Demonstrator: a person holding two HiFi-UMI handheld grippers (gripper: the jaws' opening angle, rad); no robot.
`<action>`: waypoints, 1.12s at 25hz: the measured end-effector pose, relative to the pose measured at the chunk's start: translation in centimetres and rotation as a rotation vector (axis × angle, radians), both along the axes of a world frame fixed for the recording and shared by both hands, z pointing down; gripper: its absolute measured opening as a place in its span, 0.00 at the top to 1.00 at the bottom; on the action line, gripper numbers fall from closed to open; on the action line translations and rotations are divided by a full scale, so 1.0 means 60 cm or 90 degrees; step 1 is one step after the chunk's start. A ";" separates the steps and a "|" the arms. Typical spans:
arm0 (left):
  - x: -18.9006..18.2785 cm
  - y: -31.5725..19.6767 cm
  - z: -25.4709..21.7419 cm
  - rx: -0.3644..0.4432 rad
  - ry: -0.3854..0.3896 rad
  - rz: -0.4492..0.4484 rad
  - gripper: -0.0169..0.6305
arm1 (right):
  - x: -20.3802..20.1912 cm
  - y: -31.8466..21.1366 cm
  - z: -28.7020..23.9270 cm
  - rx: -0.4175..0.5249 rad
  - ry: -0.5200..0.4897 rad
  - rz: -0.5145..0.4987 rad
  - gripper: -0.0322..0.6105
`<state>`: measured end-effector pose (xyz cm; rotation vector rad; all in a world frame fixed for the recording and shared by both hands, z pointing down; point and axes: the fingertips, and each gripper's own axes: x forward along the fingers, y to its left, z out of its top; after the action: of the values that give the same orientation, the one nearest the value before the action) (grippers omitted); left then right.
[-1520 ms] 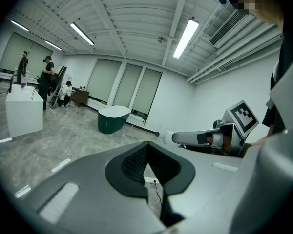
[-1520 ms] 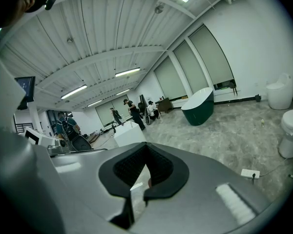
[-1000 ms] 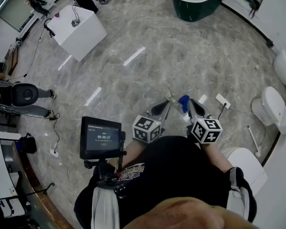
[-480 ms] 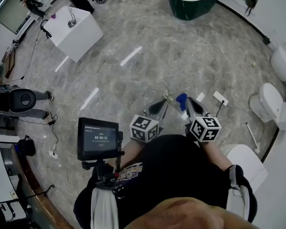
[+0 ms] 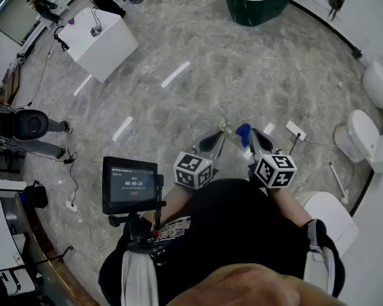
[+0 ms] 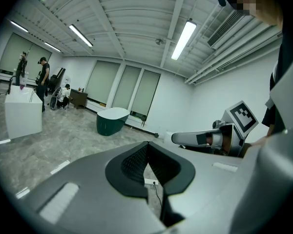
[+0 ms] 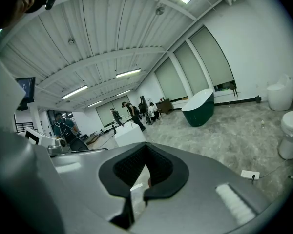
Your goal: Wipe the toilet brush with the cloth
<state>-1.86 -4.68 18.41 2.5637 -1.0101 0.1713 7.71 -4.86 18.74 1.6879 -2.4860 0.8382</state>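
Marble floor (image 5: 179, 101) of a showroom, toilet (image 5: 360, 139) at right. The left hand-held gripper (image 5: 225, 130) and right hand-held gripper (image 5: 245, 133) are held out with jaws closed on nothing. No cloth is seen; a rod (image 5: 337, 182) near the toilet may be the brush. Wiping is judged not started: the cloth must first be found and gripped.

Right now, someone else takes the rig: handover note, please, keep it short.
Left gripper: shut, empty, held out in front.
Right gripper: shut, empty, beside it.
Things: neither cloth nor brush is gripped. A small blue thing sits by the right gripper's tip; cannot tell whether it is the cloth. A thin white stick lies on the floor by a toilet, possibly the brush.
Done: no wiping evident.
Left: fetch brush and cloth, then wipe.
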 end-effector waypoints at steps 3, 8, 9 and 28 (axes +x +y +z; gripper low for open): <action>0.000 0.000 0.000 0.000 0.000 0.000 0.96 | -0.003 0.000 -0.003 0.005 0.006 -0.004 0.95; -0.004 -0.001 -0.001 0.001 0.000 -0.003 0.96 | -0.007 0.000 -0.008 0.013 0.013 -0.007 0.95; -0.004 -0.001 -0.001 0.001 0.000 -0.003 0.96 | -0.008 0.000 -0.008 0.014 0.013 -0.007 0.95; -0.003 0.000 -0.005 0.000 -0.001 -0.003 0.96 | -0.008 0.002 -0.014 0.018 0.017 -0.007 0.95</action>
<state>-2.05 -4.66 18.09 2.5614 -1.0161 0.1722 7.25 -4.73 17.89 1.6818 -2.4986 0.7791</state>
